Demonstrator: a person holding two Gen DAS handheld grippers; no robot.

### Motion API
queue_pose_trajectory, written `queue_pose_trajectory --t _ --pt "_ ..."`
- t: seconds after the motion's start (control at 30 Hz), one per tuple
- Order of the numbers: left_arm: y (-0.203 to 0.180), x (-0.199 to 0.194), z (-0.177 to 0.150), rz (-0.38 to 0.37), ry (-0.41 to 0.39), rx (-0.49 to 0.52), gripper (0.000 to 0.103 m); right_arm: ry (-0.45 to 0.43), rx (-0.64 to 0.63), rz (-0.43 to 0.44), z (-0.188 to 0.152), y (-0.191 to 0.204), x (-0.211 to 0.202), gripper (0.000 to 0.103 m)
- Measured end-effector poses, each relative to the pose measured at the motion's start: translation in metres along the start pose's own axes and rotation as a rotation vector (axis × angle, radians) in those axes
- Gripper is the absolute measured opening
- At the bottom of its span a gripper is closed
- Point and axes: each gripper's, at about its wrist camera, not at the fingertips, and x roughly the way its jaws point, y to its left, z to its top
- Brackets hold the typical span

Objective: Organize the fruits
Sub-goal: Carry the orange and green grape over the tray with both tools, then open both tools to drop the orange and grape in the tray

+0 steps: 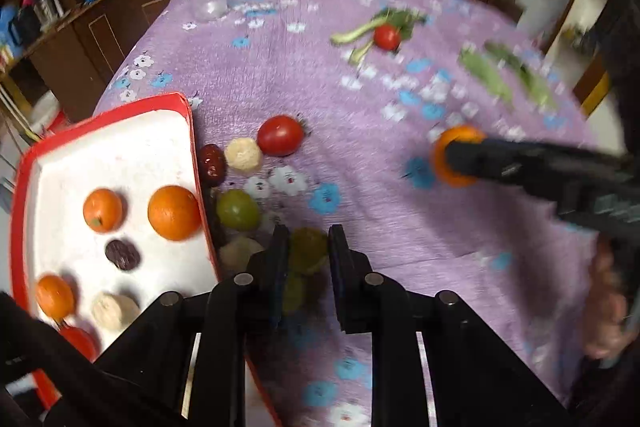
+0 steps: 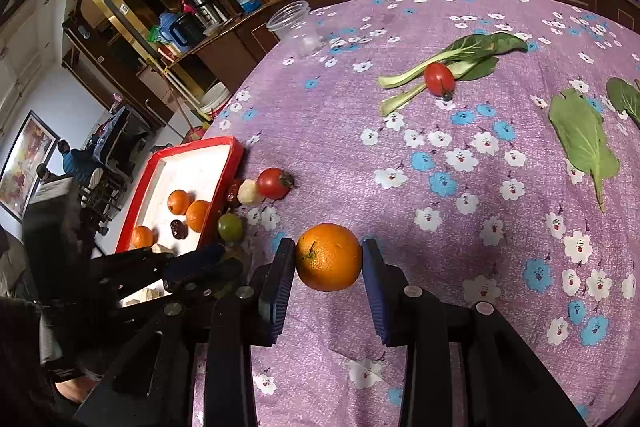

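Observation:
My left gripper [image 1: 308,247] is shut on a green grape [image 1: 307,251], just right of the red tray [image 1: 188,131], whose white floor holds several oranges, a dark date and a pale ball. Loose fruit lies beside the tray: a tomato [image 1: 279,135], a pale ball [image 1: 243,155], a red date [image 1: 211,165] and another green grape [image 1: 237,209]. My right gripper [image 2: 329,259] is shut on an orange [image 2: 329,257] just above the purple cloth. In the left wrist view that gripper [image 1: 452,157] and its orange [image 1: 460,137] show at the right.
A clear jar [image 2: 294,27] stands at the table's far left corner. Bok choy stalks [image 2: 452,55] with a small tomato [image 2: 439,78] lie at the back, and loose green leaves [image 2: 582,143] to the right. The table's left edge runs just beyond the tray.

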Motion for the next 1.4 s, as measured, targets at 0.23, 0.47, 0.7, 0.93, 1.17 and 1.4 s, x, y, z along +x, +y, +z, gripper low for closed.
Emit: queue_pose_trajectory --t 0.23,0.47,0.7,0.93,1.17,1.4 --pt "-0.005 -0.048 -0.024 0.094 -0.112 -0.053 0.017 -0.017 -0.082 0.036 -0.008 0.029 -0.005 0.034" --pt "0.004 -0.084 -0.046 0.15 -0.167 -0.077 0.017 0.003 -0.169 0.029 -0.019 0.071 -0.004 0.034" --pt "0.032 -0.115 -0.072 0.15 -0.214 -0.149 0.017 0.009 -0.222 0.062 -0.041 0.117 -0.01 0.034" --pt "0.112 -0.133 -0.109 0.192 -0.234 -0.327 0.017 0.047 -0.311 0.09 -0.062 0.169 0.004 0.034" --pt "0.141 -0.115 -0.125 0.192 -0.21 -0.392 0.017 0.096 -0.385 0.086 -0.062 0.213 0.04 0.034" --pt "0.148 -0.096 -0.127 0.208 -0.163 -0.383 0.017 0.14 -0.427 0.077 -0.049 0.245 0.087 0.034"
